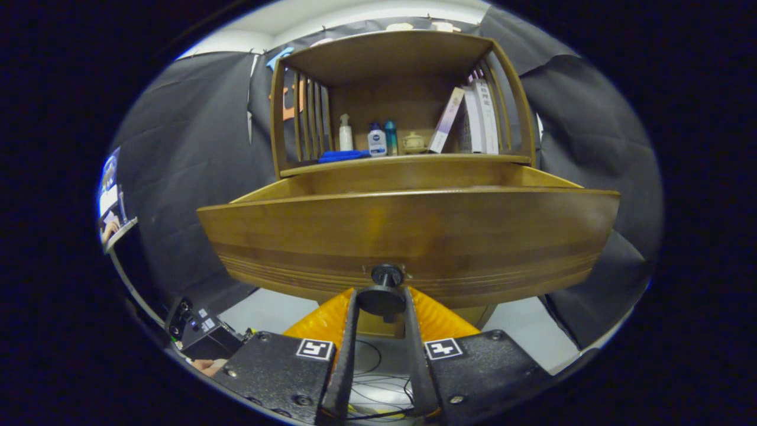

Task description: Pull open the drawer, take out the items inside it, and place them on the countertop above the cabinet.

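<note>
Hand-held gripper [381, 296] clamped on the dark round knob [383, 294] of the drawer [408, 236], both fingers pressing its sides, knob sitting right between the tips. Drawer front stands out from the cabinet toward the gripper, side walls visible running back beyond it, so it looks at least partly pulled open. Contents hidden behind the tall front; cannot tell what lies inside. Above and beyond the fingers, the countertop [408, 158] already carries a white pump bottle [345, 134], a small white-and-blue bottle [377, 141], a teal bottle [391, 137], a small lidded pot [413, 142], a flat blue item [343, 156] and leaning books [473, 115]. Risks, as judged: knob is small and rounded, so an off-axis pull could slip the fingers off; pulling too far might bring the drawer out of its runners; crowded countertop leaves little room, and placing items could topple the bottles.
</note>
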The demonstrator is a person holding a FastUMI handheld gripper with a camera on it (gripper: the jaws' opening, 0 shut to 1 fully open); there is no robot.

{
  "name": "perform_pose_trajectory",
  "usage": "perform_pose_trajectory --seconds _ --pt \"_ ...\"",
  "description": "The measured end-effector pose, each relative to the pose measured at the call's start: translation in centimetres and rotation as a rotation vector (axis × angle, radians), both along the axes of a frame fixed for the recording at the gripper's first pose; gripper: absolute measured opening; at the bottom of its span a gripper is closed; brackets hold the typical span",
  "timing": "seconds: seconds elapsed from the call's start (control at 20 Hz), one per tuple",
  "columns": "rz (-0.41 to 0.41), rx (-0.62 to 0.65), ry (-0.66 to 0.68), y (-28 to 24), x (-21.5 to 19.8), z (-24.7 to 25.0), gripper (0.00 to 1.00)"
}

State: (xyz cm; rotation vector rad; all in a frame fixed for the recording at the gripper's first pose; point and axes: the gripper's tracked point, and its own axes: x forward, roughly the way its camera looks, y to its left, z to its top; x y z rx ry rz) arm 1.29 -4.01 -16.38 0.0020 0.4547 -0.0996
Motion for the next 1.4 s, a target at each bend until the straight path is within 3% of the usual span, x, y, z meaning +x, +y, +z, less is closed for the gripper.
perform_pose_trajectory --seconds 0.1,0.35,0.45,0.55,0.8,0.95,1.15,1.4 --pt "0.016 0.029 0.027 0.5 -0.3 1.0 0.52" --pt "0.045 0.096 0.075 1.7 -1.4 4.9 0.79" --pt "0.046 0.103 0.066 2.4 -1.2 7.4 0.81" --pt "0.06 0.088 0.075 2.9 -0.6 9.2 0.9" --pt "0.063 0.048 0.114 1.8 4.0 12.1 0.91" --pt "-0.004 0.014 0.273 -0.8 6.5 10.8 0.91" --pt "-0.024 0.089 0.474 -1.6 9.1 8.0 0.91" --pt "-0.072 0.126 0.631 -2.6 11.6 6.1 0.91"
